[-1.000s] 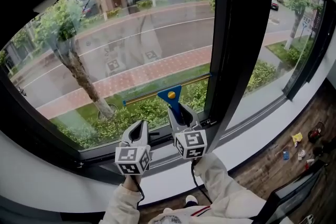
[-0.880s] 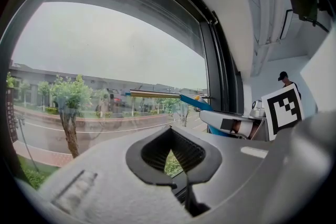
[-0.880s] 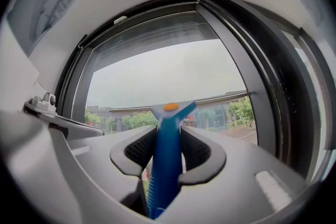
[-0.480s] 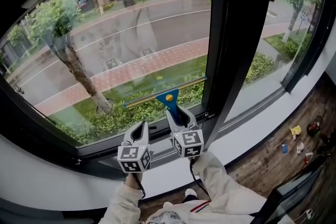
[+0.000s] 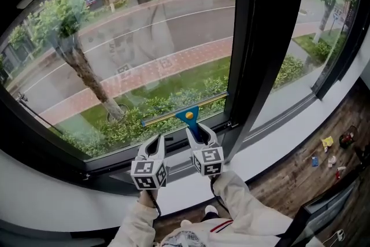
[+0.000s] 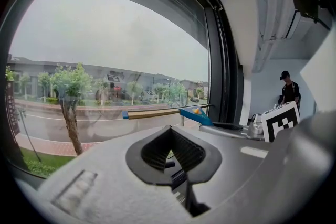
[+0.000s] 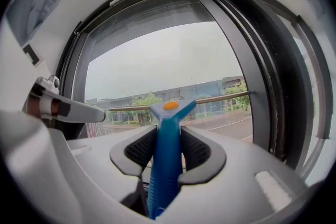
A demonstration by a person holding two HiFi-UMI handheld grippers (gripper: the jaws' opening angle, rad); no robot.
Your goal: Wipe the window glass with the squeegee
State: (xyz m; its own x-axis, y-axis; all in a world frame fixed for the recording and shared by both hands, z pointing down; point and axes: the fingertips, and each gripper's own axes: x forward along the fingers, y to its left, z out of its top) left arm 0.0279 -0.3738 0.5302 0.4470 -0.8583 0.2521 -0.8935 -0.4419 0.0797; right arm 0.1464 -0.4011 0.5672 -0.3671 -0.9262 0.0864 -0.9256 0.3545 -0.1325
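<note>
Rain-grey street fills the window glass (image 5: 144, 55) in the head view, with the squeegee (image 5: 188, 115) blade low at centre frame, near the sill. The left gripper (image 6: 170, 152) view shows jaws apart and empty. In the right gripper (image 7: 167, 147) view, jaws clamp the blue handle, and the stroke looks nearly finished.

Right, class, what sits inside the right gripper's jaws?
The squeegee, clamped by its blue handle in the right gripper; its blade end sticks out towards the window glass. The handle's lower end is covered by the gripper body.
</note>
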